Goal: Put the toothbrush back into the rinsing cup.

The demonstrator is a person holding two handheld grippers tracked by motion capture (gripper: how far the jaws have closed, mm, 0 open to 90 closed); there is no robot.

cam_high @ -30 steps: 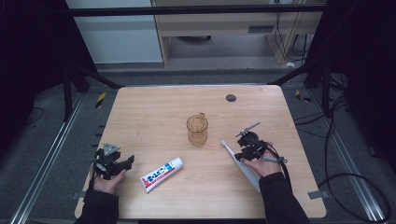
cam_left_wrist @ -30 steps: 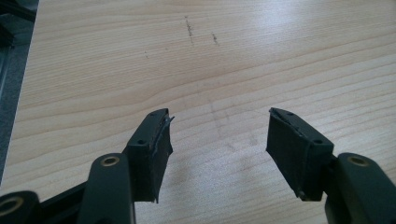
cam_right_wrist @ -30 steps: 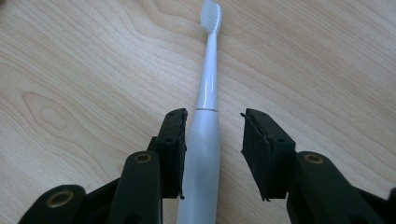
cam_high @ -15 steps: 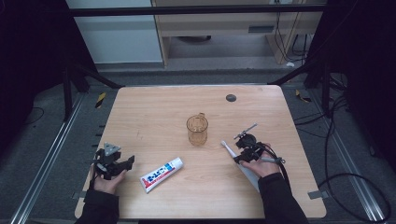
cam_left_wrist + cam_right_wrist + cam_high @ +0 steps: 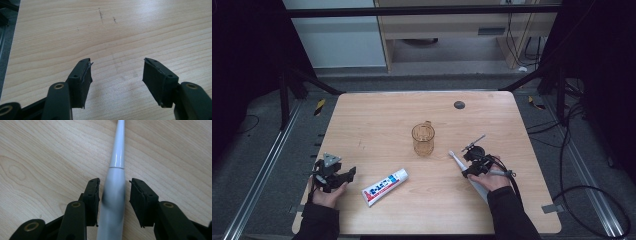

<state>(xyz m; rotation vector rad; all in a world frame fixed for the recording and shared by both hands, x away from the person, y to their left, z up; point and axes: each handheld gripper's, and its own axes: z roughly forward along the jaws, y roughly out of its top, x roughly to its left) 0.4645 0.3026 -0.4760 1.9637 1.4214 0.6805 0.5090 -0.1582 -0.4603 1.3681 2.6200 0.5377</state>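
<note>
A white electric toothbrush (image 5: 117,162) lies flat on the wooden table (image 5: 372,125), its head toward the amber cup (image 5: 423,139). My right gripper (image 5: 114,182) straddles its handle low over the wood. The left pad is at the handle and a gap shows beside the right pad, so the jaws stand open. In the high view the right gripper (image 5: 468,169) is right of the cup, over the toothbrush (image 5: 453,157). My left gripper (image 5: 117,62) is open over bare wood, and in the high view it (image 5: 348,174) rests near the front left corner. A toothpaste tube (image 5: 384,186) lies to its right.
A small black disc (image 5: 459,105) sits near the table's far edge. The cup stands upright at mid-table, its handle toward the far side. The right gripper's cable (image 5: 504,172) loops over the table beside the person's hand.
My right gripper has shifted slightly toward the person and down along the toothbrush. The left gripper, cup and toothpaste tube have stayed put.
</note>
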